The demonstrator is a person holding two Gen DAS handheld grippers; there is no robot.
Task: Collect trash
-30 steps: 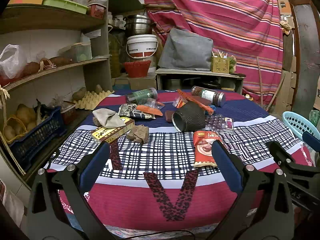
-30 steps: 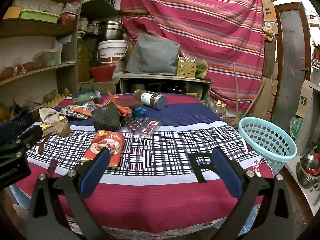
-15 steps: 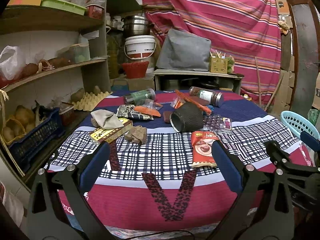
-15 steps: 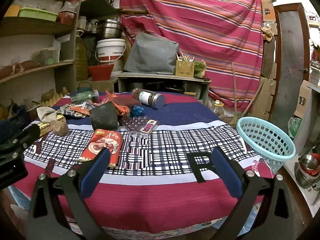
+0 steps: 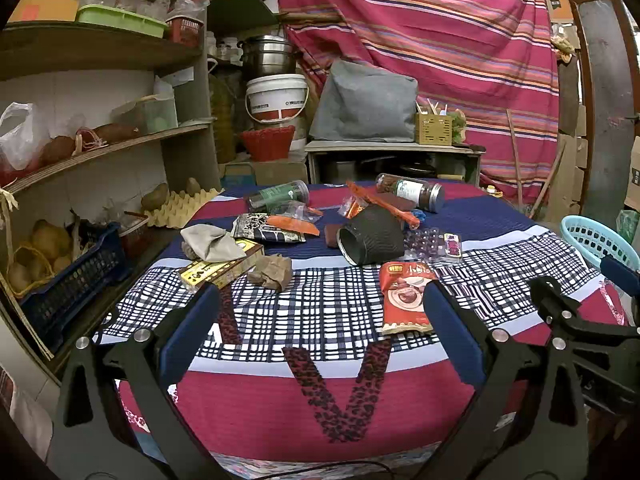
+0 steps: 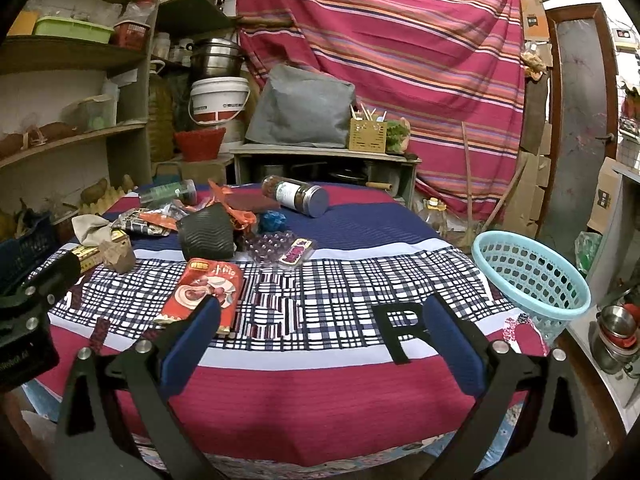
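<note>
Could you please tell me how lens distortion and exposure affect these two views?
Left wrist view: fisheye bends the wooden shelves; corners vignette black. Right wrist view: the brown door frame bows, and the sky at top right blows out white.

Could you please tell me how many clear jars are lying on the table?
2: a green-labelled jar at the far left of the table, and a white-labelled jar at the far right of the pile. Others may be hidden.

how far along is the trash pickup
Barely started. Done: nothing; the basket looks empty. In hand: nothing; left gripper and right gripper are both open. Left: the red packet, black cup, jars and wrappers on the table.
</note>
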